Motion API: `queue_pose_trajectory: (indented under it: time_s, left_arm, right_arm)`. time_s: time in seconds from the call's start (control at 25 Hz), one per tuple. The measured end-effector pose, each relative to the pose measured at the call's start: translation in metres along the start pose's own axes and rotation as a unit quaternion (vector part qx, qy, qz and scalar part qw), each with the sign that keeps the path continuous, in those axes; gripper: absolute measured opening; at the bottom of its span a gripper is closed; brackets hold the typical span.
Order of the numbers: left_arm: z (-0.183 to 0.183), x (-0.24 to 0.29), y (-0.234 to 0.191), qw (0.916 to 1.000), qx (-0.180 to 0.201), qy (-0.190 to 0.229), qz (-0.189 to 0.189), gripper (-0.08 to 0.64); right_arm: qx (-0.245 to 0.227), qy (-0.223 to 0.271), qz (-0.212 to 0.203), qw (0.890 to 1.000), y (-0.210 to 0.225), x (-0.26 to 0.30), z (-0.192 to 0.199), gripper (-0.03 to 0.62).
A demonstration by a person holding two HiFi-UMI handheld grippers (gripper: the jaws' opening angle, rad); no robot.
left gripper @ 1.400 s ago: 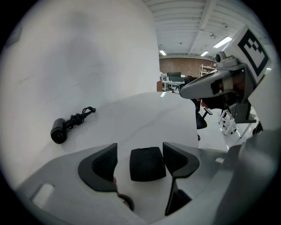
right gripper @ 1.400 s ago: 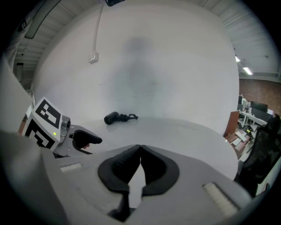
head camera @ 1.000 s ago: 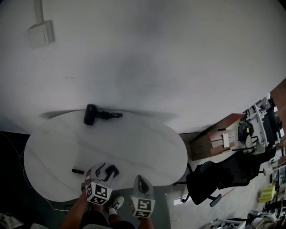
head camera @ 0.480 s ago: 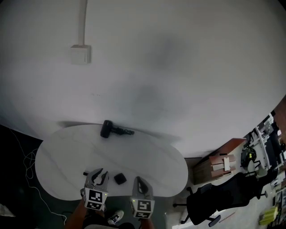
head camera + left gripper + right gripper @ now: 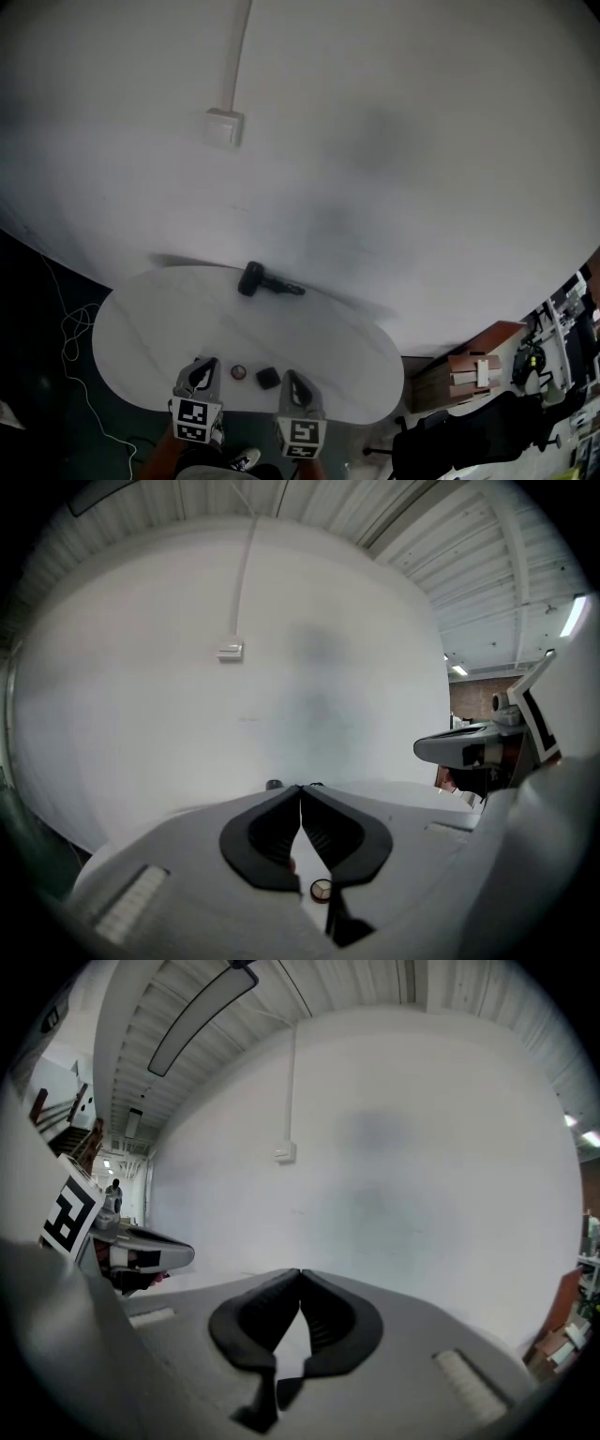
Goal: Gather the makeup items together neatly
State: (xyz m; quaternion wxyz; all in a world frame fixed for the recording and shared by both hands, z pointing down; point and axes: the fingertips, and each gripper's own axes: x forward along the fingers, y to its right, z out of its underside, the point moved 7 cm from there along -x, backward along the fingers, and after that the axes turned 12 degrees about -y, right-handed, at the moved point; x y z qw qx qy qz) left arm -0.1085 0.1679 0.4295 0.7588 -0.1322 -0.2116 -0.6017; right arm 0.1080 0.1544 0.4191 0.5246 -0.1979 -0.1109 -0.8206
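Two handheld grippers hover over the near edge of a white oval table (image 5: 141,347). The left gripper (image 5: 207,362) has just been closing its jaws on nothing, and they now meet. The right gripper (image 5: 292,376) is closed too, empty. Between them lie a small round pot (image 5: 238,372) and a black square compact (image 5: 268,378), just beside each other. A long black object (image 5: 260,280) lies at the far edge.

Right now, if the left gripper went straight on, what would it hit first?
Probably the black tool peeking over the left gripper tips, at the table's far edge; if it clears that, the wall. Depth is unclear.
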Motion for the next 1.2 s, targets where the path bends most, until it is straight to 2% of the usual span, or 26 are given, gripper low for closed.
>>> queue_pose_trajectory:
  time_s: [0.12,0.4,1.2]
  left_arm:
    - [0.007,-0.007,-0.007,0.9999,-0.009,0.000,-0.008,0.011]
    - [0.001,-0.017,-0.011,0.9999,0.000,0.004,-0.016,0.011]
    - [0.002,-0.023,-0.001,0.9999,0.009,0.009,-0.009,0.011]
  right_arm:
    - [-0.008,0.002,-0.009,1.000,-0.008,0.002,-0.002,0.005]
    - [-0.017,0.009,-0.016,1.000,-0.016,0.001,-0.007,0.005]
    - [-0.016,0.004,-0.011,1.000,-0.014,-0.005,0.005,0.005]
